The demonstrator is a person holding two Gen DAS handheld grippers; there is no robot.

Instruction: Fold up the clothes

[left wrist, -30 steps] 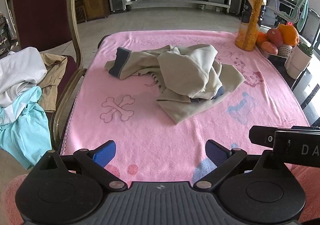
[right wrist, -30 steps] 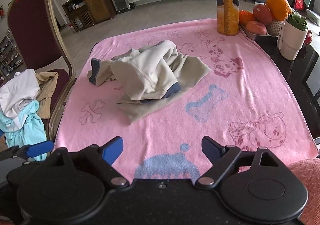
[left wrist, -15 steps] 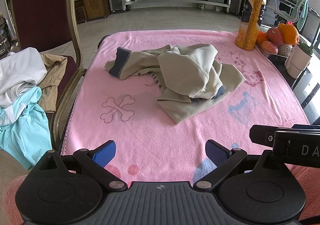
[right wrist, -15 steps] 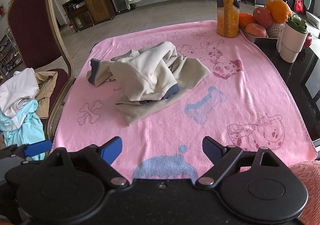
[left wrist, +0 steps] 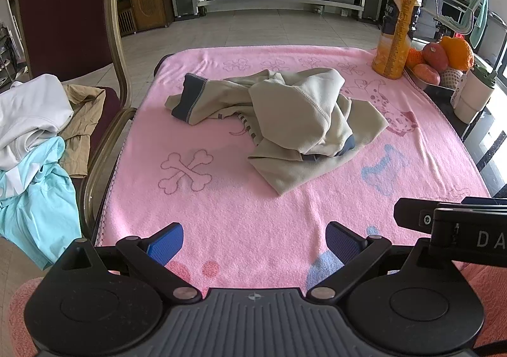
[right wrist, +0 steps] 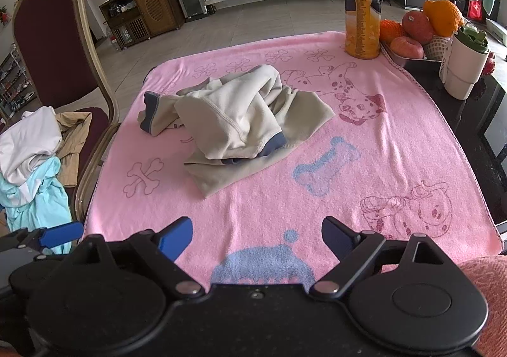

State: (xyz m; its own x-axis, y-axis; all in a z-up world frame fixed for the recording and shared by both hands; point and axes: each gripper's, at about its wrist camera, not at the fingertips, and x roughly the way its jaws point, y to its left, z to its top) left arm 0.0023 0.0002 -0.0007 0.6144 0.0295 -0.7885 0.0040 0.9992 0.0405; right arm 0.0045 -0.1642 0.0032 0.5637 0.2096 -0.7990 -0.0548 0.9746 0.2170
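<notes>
A tray (right wrist: 400, 59) at the table's far right holds oranges and apples (right wrist: 417, 23). The crumpled beige garment (left wrist: 285, 122) lies mid-table on the pink towel (left wrist: 240, 214). Left gripper (left wrist: 253, 241) and right gripper (right wrist: 256, 235) hover at the near edge, jaws wide open, holding and touching nothing.

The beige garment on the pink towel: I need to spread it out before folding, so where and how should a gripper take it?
Probably the navy-banded cuff of the beige garment, approached from the chair side by the left gripper. It sticks out flat and clear of the bunched middle, giving the open jaws a single free edge.
</notes>
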